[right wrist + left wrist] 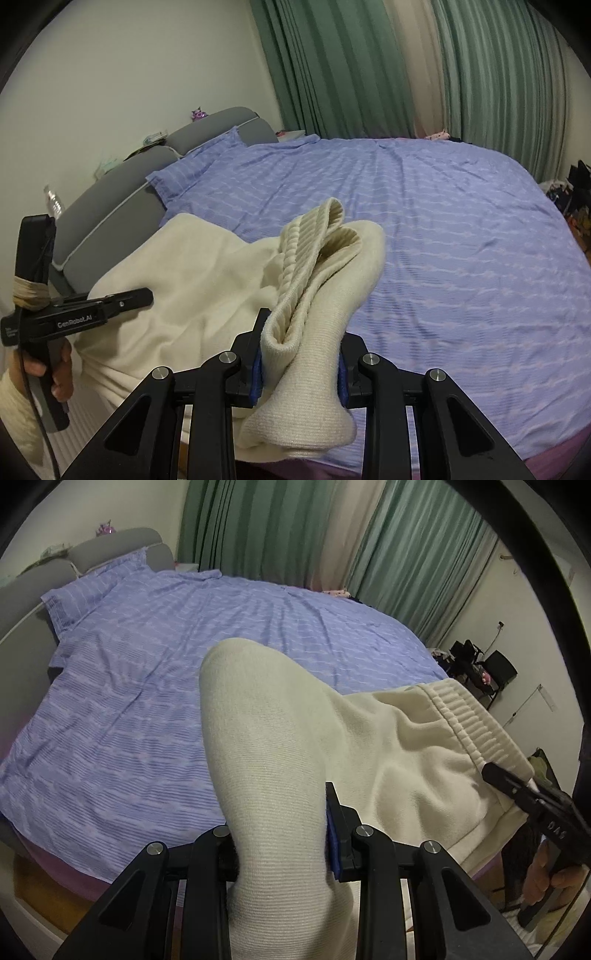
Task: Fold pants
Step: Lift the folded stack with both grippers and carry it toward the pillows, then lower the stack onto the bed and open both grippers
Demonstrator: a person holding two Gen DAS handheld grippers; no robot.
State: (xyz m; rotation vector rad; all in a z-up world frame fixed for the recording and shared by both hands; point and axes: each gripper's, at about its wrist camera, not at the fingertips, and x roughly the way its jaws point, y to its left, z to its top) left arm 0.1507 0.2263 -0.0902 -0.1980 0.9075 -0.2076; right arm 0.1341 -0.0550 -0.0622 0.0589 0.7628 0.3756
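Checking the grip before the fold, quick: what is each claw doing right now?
Left claw: shut on the cream pants.
Right claw: shut on the pants' ribbed waistband.

Pants (280,760) hide left gripper (280,853) pads; legs cut off below.

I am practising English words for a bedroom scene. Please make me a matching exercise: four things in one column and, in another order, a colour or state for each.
Things:
1. cream knitted pants
2. striped bed sheet
3. long pleated curtains
4. padded headboard

Descriptions:
A. green, hanging
B. grey, by the wall
C. clamped in both grippers
D. lilac-blue, spread flat

Pairs: 1-C, 2-D, 3-A, 4-B
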